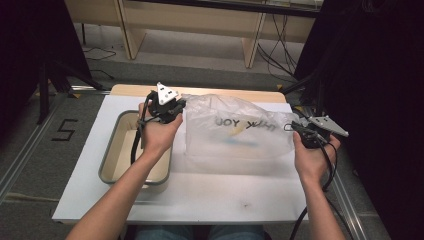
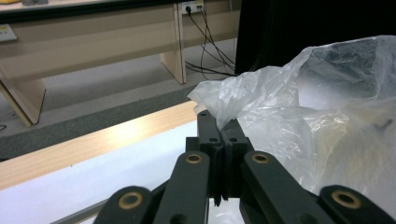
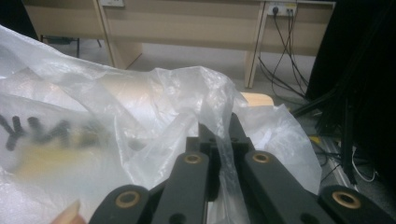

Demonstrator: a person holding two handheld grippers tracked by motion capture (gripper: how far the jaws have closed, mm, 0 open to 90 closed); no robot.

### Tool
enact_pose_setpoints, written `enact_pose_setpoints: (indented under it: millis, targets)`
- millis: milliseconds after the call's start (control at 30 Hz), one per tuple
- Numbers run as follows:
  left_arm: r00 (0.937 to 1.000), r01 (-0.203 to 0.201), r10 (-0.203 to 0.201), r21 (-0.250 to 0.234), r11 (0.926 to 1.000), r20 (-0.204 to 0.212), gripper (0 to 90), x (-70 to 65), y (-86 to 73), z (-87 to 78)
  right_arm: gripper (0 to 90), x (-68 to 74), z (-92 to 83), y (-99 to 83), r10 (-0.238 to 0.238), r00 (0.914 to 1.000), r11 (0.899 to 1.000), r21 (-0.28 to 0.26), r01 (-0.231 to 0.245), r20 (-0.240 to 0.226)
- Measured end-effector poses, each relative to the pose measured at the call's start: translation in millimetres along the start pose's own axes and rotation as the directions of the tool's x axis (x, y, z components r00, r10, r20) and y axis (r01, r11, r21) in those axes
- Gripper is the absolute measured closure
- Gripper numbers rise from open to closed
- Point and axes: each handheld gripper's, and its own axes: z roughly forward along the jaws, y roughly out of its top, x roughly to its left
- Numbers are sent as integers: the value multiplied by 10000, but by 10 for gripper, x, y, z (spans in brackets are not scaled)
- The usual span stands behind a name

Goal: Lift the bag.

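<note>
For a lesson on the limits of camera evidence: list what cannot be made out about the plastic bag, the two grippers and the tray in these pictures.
- Plastic bag contents: high view, a yellow and blue blur behind cloudy film.
- Bag lettering: high view, mirrored and partly creased; right gripper view, cut off by the left edge.
- Right gripper pads: bag film bunches over them.
- Left gripper pads: the pinched bag edge covers them.
- Tray interior: high view, the left forearm crosses it.

Flat white rectangular tabletop [image 1: 210,192] with a pale wooden far edge. Directly on it: 1 cream rectangular grey-rimmed tray [image 1: 111,161], toward the left end; just right of the tray, 1 crumpled translucent plastic bag [image 1: 235,132].
</note>
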Motion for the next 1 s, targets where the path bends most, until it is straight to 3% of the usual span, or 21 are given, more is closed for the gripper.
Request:
enact_pose_setpoints:
  millis: [500,1000]
  targets:
    - [9993,339,-330,552,9979,-171,895,63,-124,183,900,12,194,-78,169,9997,9983,563,-159,-176]
    - [9986,437,-407,910,9949,-343,894,78,-165,302,899,24,343,-136,319,9986,9933,1119,-271,-419]
